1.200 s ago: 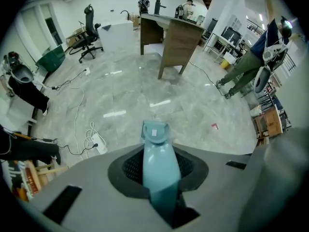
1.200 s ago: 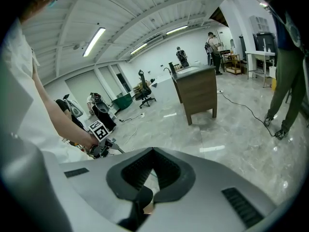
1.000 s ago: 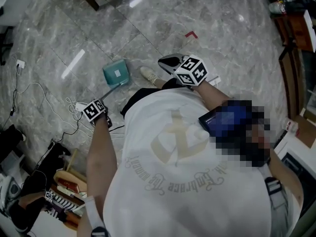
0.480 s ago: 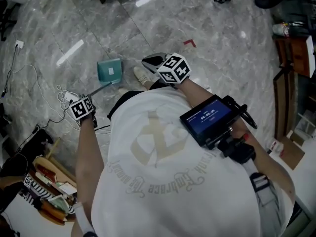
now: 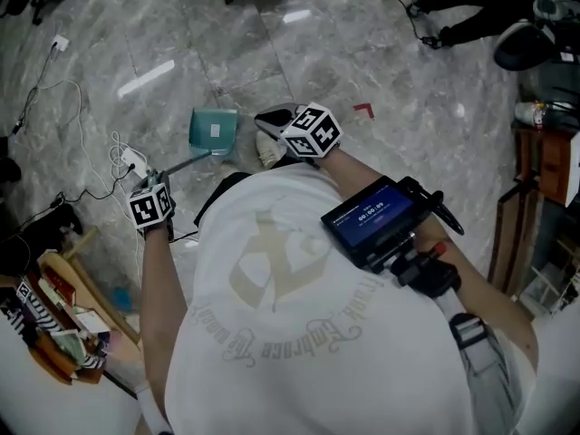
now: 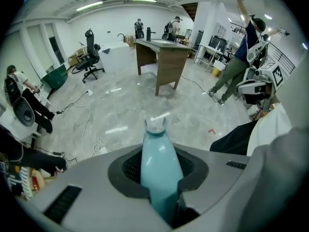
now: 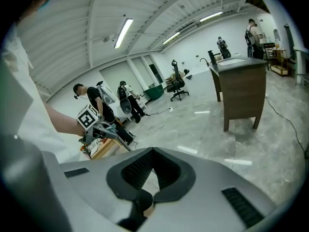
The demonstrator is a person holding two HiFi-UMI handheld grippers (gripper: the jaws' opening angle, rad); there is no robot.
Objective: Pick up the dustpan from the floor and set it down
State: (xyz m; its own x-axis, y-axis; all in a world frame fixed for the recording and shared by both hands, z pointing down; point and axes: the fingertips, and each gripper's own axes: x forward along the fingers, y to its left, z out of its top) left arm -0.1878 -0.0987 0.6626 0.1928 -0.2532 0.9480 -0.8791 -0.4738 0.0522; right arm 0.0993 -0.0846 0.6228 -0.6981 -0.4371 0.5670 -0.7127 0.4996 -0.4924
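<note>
Floor (image 5: 408,80): grey marbled tile, glossy, with streaks of ceiling light on it.
Person (image 5: 290,315): seen from above in a white printed shirt, both arms reaching forward, a small lit screen (image 5: 370,222) on a rig at the shoulder.
Desk (image 6: 161,57): brown, standing out on the open floor ahead in the left gripper view.
Cables (image 5: 54,89): white leads looping over the tile at the left, well apart from the pan.
Dustpan (image 5: 214,130): teal pan out ahead of the person's feet, just beside a white shoe (image 5: 268,148). A thin handle slants back from it to the left gripper. Contact between pan and tile cannot be told from above.
Left gripper (image 6: 159,178): jaws clamped on the dustpan's teal grip, which fills the notch between the black pads and points away from the camera. The pan itself lies outside that view.
Right gripper (image 7: 152,178): jaws brought together with nothing between them, only tile showing through the notch. In the head view its marker cube sits over the shoe, to the right of the pan.
Red mark (image 5: 364,110): small corner of tape on the tile, right of the right gripper.
</note>
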